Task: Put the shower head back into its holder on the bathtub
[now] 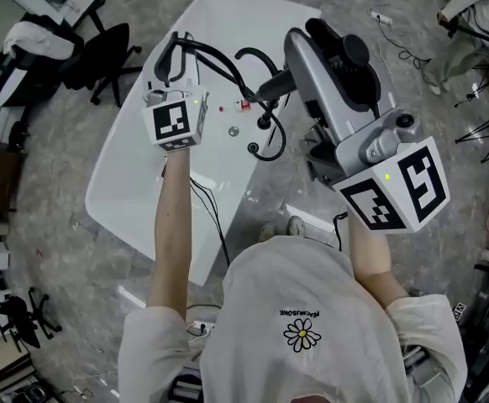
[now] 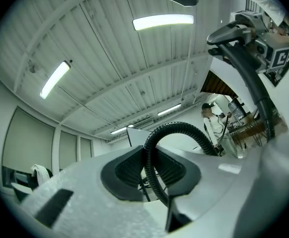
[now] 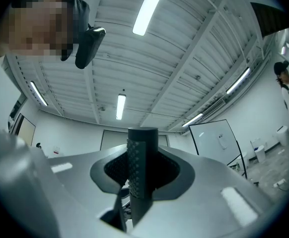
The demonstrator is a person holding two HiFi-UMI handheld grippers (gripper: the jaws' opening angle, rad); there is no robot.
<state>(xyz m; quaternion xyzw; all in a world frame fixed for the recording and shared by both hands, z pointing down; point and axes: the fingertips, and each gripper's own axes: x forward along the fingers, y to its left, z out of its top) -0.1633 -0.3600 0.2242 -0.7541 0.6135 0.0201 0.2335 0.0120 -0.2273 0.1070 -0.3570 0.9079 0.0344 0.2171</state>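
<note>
Below both sets of fingers, bathtub point(image 1: 135, 183): white, well apart from the fingertips, with nothing gripped resting in it.
Right gripper point(image 3: 139, 175): tilted upward, jaws closed on the black textured handle of the shower head point(image 3: 142, 152), which stands upright between the ribbed pads.
Left gripper point(image 2: 152, 170): also tilted upward, jaws narrowly parted and clamped on the hose point(image 2: 184, 128).
Hose: black, corrugated, arching up out of the left fingers and curving away to the right.
Shower head: up above the tub, between the right fingers.
</note>
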